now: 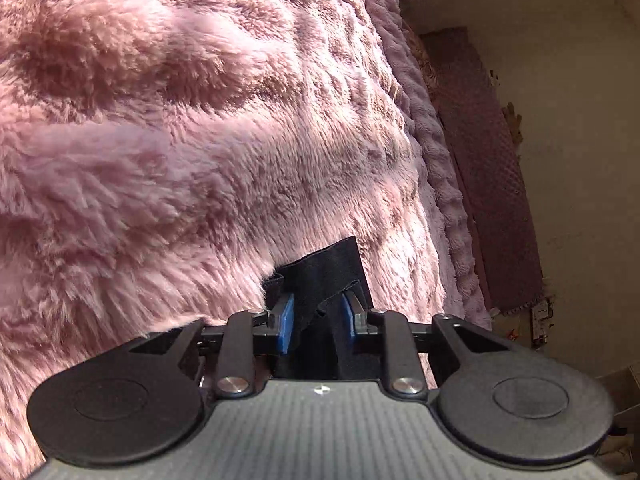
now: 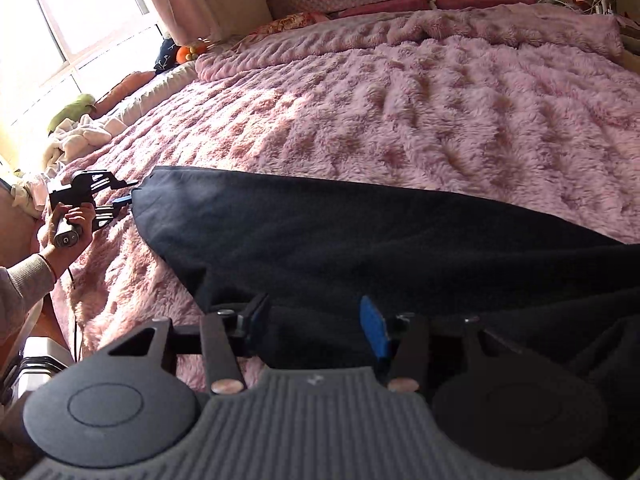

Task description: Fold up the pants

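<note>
black fabric, the pants point(image 2: 360, 248), sprawls across the lower half of the right wrist frame on a shaggy pink blanket point(image 2: 400, 112). left gripper point(image 1: 318, 318), low centre of its own frame, is clenched on a corner of the dark cloth between blue pads point(image 1: 286, 330). over at mid left of the right view it's pinching the garment's far tip. right gripper point(image 2: 316, 330) sits with jaws spread, cloth lying between them, nothing clamped. no readable writing anywhere, only a round mark on the handle point(image 2: 66, 236), too small to read.
</note>
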Available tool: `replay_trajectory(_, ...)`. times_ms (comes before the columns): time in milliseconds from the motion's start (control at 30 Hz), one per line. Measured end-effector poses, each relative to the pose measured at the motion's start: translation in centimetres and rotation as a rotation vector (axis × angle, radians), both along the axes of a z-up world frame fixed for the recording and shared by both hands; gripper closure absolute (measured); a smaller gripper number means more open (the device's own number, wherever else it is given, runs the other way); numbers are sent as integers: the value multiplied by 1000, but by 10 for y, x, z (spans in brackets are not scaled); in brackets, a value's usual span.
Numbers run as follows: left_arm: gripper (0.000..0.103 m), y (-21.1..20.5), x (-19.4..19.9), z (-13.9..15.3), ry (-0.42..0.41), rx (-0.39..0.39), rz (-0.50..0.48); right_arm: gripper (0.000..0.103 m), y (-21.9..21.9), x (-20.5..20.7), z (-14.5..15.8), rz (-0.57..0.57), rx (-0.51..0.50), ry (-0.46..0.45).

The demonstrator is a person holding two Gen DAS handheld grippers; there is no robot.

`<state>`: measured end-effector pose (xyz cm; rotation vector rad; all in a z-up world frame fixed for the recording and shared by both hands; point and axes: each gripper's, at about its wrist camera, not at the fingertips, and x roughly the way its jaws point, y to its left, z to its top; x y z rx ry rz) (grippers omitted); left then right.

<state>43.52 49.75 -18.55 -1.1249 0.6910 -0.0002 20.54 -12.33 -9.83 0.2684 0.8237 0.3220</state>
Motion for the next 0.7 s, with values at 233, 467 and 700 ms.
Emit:
replay_trajectory(233,101,-14,28,12,97,130,-173,54,17,-2,-11,-8,7,-3)
replay_trajectory(467,102,-33,38,77,230,266,-120,54,26,13,-16,-14,41,0)
replay_trajectory(700,102,-47,80,113,293,471,-136,56,39,17,-17,2,65,-9)
